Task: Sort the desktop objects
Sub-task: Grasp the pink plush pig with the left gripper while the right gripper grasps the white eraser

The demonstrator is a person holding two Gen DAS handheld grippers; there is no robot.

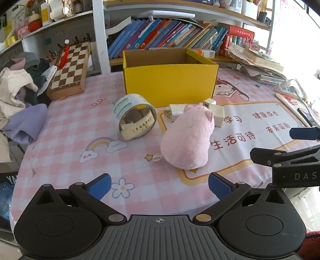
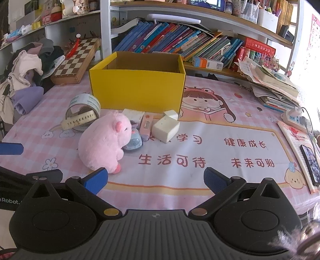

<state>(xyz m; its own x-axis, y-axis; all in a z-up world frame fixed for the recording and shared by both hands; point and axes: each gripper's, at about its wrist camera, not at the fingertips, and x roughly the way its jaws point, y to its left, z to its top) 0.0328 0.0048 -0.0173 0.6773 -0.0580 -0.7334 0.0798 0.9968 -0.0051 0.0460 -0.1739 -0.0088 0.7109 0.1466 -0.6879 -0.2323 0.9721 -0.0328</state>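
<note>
— Well, what are you working on, and where?

— A table [image 2: 200,192] under a pink checked cloth with a printed mat of cartoon figures and red characters; behind it run shelves [image 2: 200,10] packed with slanted books [image 2: 170,38]; a pile of clothes [image 1: 18,88] and a chessboard [image 1: 70,70] sit at the far left, a stack of papers [image 2: 276,84] and a phone [image 2: 311,162] at the right.

— And your own tools?

— My left gripper [image 1: 159,186] stands wide open with nothing between its blue pads; my right gripper [image 2: 156,181] is spread just as wide, empty too; both hang low over the near edge of the table.

— Where are the things to sort, relative to them?

— All ahead of both; the pink plush pig [image 2: 104,142] is nearest, ahead of my left gripper a little to its right, and just beyond my right gripper's left finger; the rest cluster behind the pig, in front of the yellow box [image 2: 138,88], which stands open-topped and looks empty from here.

— Count them for me.

— One pig; one roll of tape [image 1: 134,118] on its side with a watch strap [image 1: 140,125] across its hole; one small blue plush [image 2: 134,142] against the pig; one pink eraser-like block [image 2: 147,124]; three white chargers or blocks [image 2: 166,129] close together; one box.
</note>
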